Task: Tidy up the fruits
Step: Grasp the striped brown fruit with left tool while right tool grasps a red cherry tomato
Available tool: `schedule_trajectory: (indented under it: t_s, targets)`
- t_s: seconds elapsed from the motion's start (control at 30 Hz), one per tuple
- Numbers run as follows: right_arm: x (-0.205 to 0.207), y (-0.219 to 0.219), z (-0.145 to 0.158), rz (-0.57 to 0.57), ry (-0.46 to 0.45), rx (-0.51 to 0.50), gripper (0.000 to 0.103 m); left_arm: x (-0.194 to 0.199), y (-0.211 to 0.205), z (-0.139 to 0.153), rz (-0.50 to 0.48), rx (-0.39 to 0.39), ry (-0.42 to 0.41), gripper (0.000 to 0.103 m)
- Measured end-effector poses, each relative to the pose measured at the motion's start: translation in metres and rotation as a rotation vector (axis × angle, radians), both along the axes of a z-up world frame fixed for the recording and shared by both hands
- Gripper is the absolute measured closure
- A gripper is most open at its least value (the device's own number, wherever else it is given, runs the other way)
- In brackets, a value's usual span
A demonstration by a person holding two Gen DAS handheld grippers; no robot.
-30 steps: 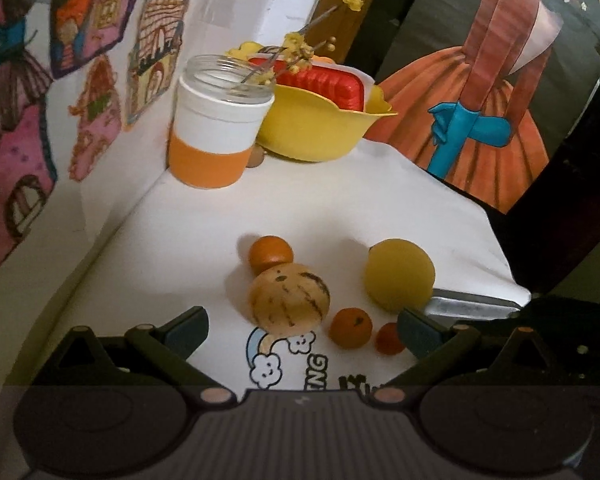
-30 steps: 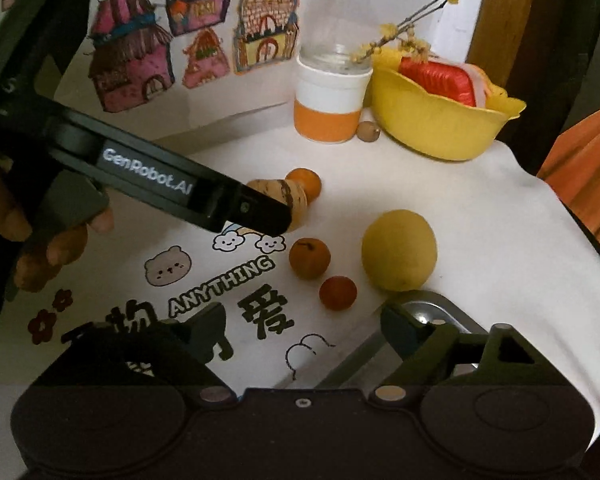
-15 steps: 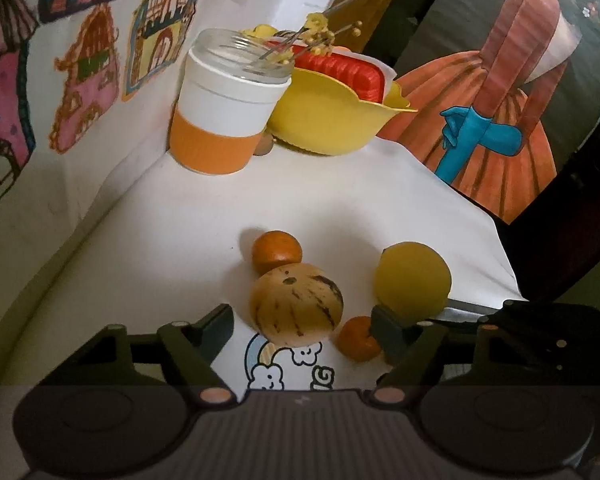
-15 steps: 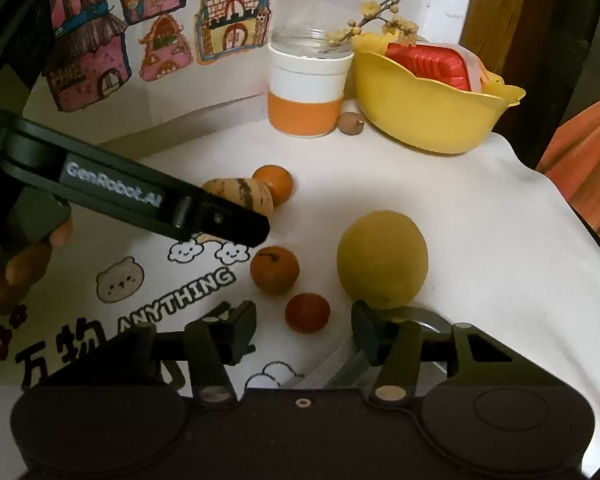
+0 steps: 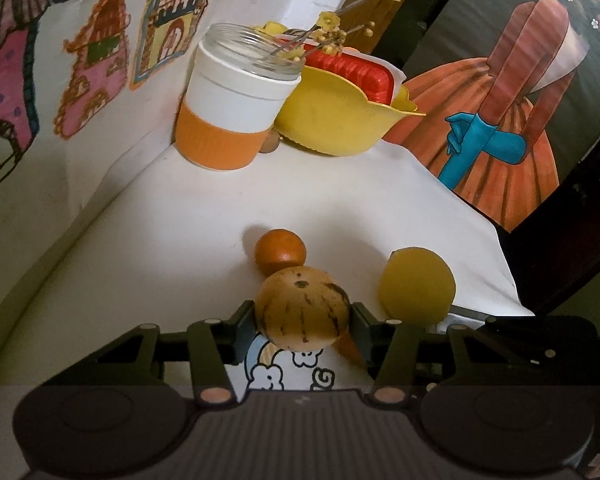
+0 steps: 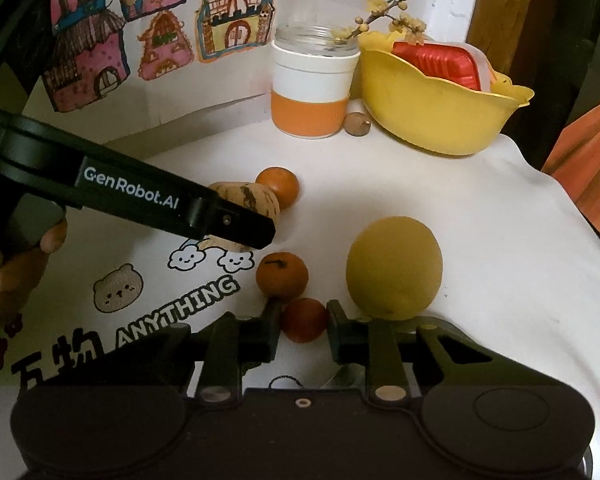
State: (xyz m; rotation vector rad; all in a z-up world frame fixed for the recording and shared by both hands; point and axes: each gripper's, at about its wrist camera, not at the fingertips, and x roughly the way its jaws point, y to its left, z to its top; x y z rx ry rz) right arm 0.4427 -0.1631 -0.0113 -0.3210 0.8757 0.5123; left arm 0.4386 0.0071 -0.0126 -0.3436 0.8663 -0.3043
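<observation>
Left gripper [image 5: 302,322] closed around a tan, brown-streaked melon [image 5: 302,312], finger pads touching its two sides; lower part of the fruit blocking most of the rainbow-and-cloud print on the white cloth [image 5: 204,216]. Cannot tell whether the melon is lifted or resting on the cloth. From the right wrist view, same melon [image 6: 256,200] mostly hidden behind the black arm of the left gripper [image 6: 256,236], only its upper striped half visible. Part of a hand [image 6: 4,264] at the left edge, cut off by the frame and dark.

Just behind the melon, a small orange [image 5: 280,251], its near side covered by the melon. To the right, a large yellow round fruit [image 5: 418,286], bottom edge masked by the gripper body. A sliver of another orange fruit [image 5: 350,350] squeezed between melon and right finger, barely readable.

Right gripper [image 6: 302,320] narrowed around a small red-orange fruit [image 6: 303,320]; slim gaps seem to remain on both sides, firm contact not clear. Directly beyond it, a stemmed orange [image 6: 282,274], near the left fingertip. A metallic object under the right gripper, mostly hidden, not identifiable.

At the back, a glass jar with white and orange sleeve [image 6: 312,92], a yellow bowl [image 6: 432,116] holding a red packet, and a small brown round thing [image 6: 357,124] wedged between them, too small to name.
</observation>
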Motion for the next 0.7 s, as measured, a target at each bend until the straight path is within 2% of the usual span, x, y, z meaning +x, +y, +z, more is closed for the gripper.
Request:
schedule_trajectory:
  t_s: [0.3, 0.47, 0.7]
  targets:
    - [-0.017, 0.000, 0.004, -0.010, 0.009, 0.017, 0.078, -0.019, 0.007, 0.004, 0.013, 0.006, 0.029, 0.049]
    - [-0.034, 0.000, 0.016, -0.015, -0.007, 0.046, 0.078, -0.039, 0.007, 0.008, 0.009, 0.025, 0.041, 0.049]
    - [-0.063, -0.001, 0.037, -0.011, -0.032, 0.064, 0.078, -0.066, 0.007, 0.013, 0.017, 0.011, 0.077, 0.049]
